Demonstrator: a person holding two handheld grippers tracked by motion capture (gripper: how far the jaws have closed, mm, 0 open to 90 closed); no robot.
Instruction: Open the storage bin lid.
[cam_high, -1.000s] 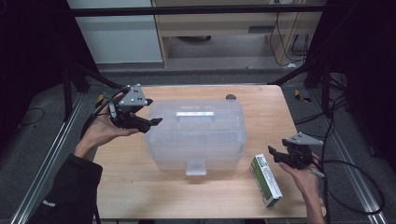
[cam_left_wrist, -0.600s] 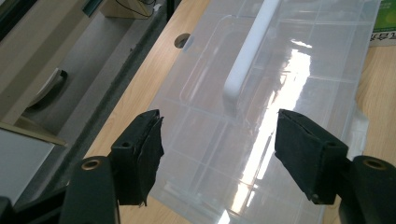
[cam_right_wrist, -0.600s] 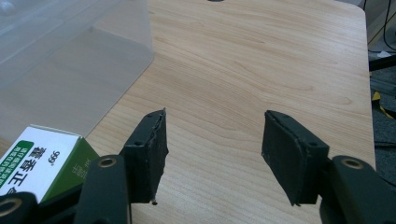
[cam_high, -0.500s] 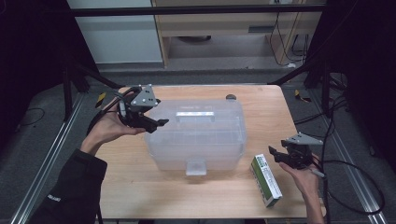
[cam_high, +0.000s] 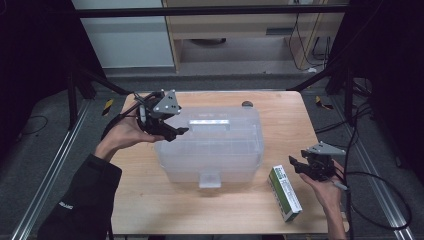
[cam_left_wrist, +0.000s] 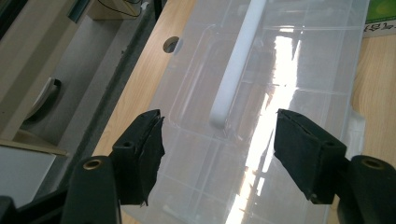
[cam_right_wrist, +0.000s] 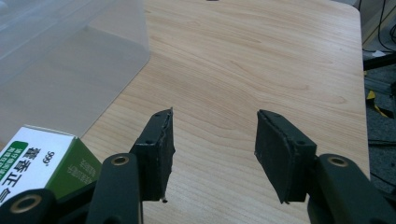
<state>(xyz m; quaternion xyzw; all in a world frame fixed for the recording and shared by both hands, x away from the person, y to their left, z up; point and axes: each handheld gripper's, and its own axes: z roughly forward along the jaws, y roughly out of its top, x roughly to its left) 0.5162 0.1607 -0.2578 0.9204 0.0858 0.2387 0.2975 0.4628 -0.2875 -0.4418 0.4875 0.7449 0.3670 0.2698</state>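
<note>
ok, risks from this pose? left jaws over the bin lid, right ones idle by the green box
1. The left gripper is open above the storage bin, with the white handle ahead of its jaws; the glossy lid could let the pads slip.
2. The green box lies near the table's front edge; a nudge from the right gripper, whose jaws have just been closing on nothing, might push it off.

We see a translucent plastic storage box (cam_high: 210, 147) standing upright at the middle of the wooden table, its lid closed, a white bar handle (cam_left_wrist: 236, 65) running along the lid's recessed top and a front latch facing us. Near its front right corner, apart from it, a green-and-white carton (cam_high: 285, 192) lies flat.
</note>
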